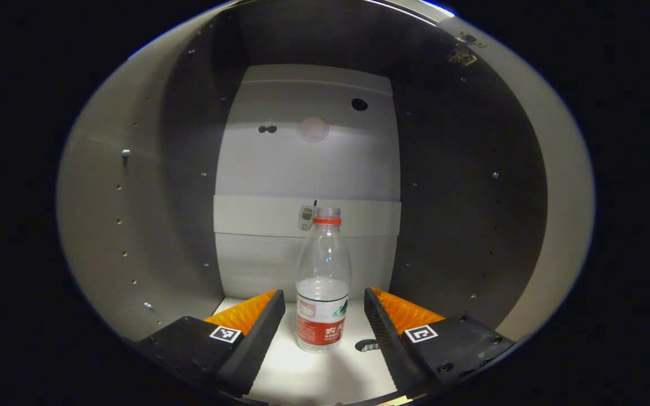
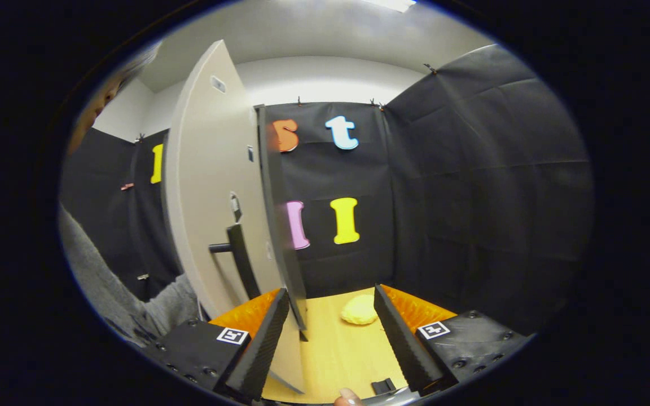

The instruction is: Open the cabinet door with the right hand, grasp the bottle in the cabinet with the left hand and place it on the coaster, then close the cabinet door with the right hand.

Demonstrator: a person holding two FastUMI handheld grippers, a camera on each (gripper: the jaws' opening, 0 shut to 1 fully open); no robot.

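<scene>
A clear plastic bottle with a red neck ring and a red label stands upright on the white floor of the cabinet. My left gripper is open inside the cabinet, its fingers reaching either side of the bottle's lower part with gaps on both sides. In the right gripper view the cabinet door stands swung open, seen nearly edge-on, with its dark bar handle facing left. My right gripper is open, and the door's free edge lies just inside its left finger. A pale yellow coaster lies on the wooden table.
Dark cabinet side walls with rows of holes close in left and right of the bottle. A person's grey sleeve is at the left of the door. A small black object sits at the table's near edge.
</scene>
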